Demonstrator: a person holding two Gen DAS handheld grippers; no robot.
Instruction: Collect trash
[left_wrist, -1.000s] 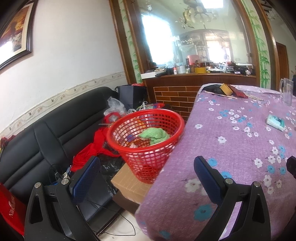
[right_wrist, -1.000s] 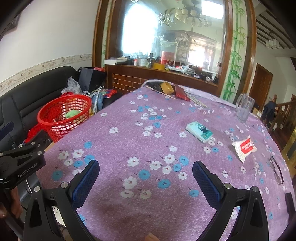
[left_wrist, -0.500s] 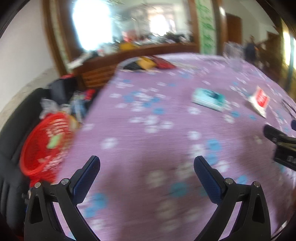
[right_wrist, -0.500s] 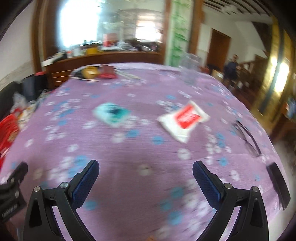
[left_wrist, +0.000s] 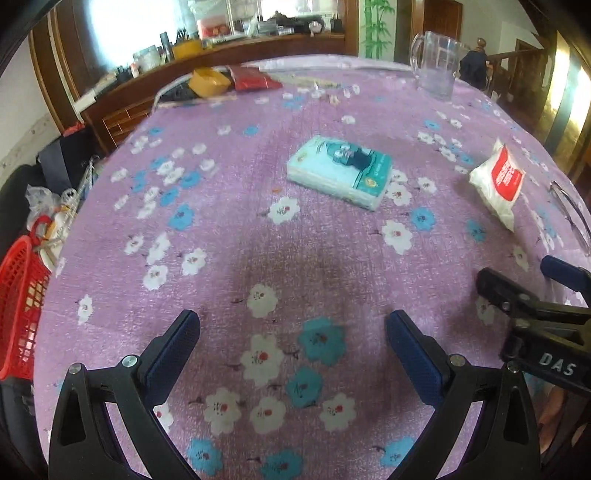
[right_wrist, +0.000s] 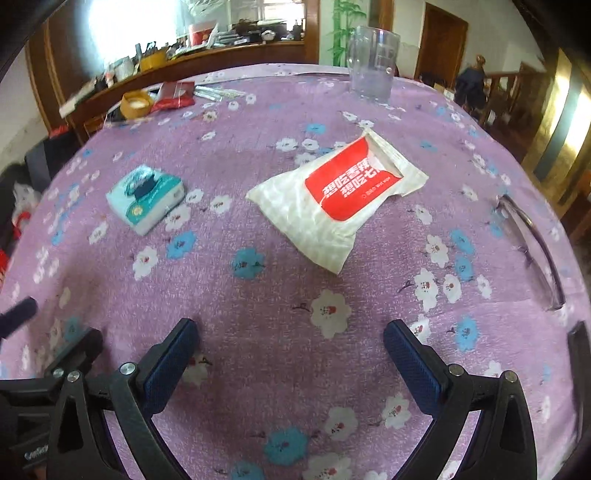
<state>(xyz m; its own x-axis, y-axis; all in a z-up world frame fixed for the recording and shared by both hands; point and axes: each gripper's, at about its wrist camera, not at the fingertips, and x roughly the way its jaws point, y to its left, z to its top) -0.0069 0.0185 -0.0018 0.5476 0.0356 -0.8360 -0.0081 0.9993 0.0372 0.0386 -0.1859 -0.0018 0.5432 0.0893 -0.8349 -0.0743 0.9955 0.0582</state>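
A teal tissue pack (left_wrist: 340, 171) lies in the middle of the purple flowered tablecloth (left_wrist: 229, 236); it also shows in the right wrist view (right_wrist: 146, 199). A white wipes packet with a red label (right_wrist: 340, 195) lies to its right, also in the left wrist view (left_wrist: 498, 181). My left gripper (left_wrist: 291, 343) is open and empty, above the cloth short of the tissue pack. My right gripper (right_wrist: 290, 347) is open and empty, short of the wipes packet. The red trash basket (left_wrist: 18, 299) stands off the table's left edge.
A clear plastic jug (right_wrist: 373, 64) stands at the far side. A yellow box (left_wrist: 208, 81) and a red packet (left_wrist: 253, 77) lie at the back left. Glasses (right_wrist: 532, 247) and a dark phone (right_wrist: 580, 354) lie near the right edge. A black sofa (left_wrist: 18, 184) is left.
Both grippers have swung right, from the basket and sofa side to over the table. The tissue pack and wipes packet are now much nearer. Both stay open.
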